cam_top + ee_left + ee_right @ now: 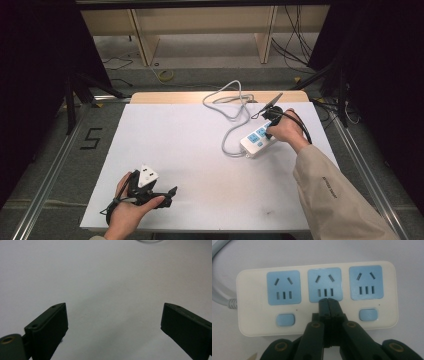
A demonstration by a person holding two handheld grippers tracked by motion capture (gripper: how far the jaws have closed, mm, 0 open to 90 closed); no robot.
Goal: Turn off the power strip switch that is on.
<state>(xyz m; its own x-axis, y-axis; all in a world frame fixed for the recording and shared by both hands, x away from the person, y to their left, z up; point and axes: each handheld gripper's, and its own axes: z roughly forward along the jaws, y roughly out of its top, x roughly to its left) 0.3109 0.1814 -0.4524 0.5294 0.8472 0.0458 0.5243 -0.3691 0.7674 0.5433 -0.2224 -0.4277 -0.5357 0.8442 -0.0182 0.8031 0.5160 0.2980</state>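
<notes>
High view. A white power strip (258, 138) lies on the right half of the table (165, 150), its grey cable (231, 107) looping away toward the far edge. The right gripper (269, 126) points down onto the strip's near end, the person's right hand (289, 129) wrapped round it and the sleeved forearm (330, 195) reaching in from the lower right. The left gripper (167, 196) rests low near the near left corner, lying roughly level in the left hand (131, 207), well apart from the strip.

Left gripper view. The two fingers (48, 327) stand spread wide over bare table, with nothing between them.

Right gripper view. The fingers (329, 305) are pressed together into one blunt tip, which sits on the strip's face at the lower edge of the middle socket (325, 285), where a middle switch would stand; blue switches (285, 320) lie below the outer sockets. The tip pinches nothing.

Handling. The strip is judged a light, rigid plastic shell with a smooth, somewhat slippery face; it could skid under a sideways push, and the stiff cable may tug it. The long edges offer the surest hold, while a switch calls for a straight downward press.
</notes>
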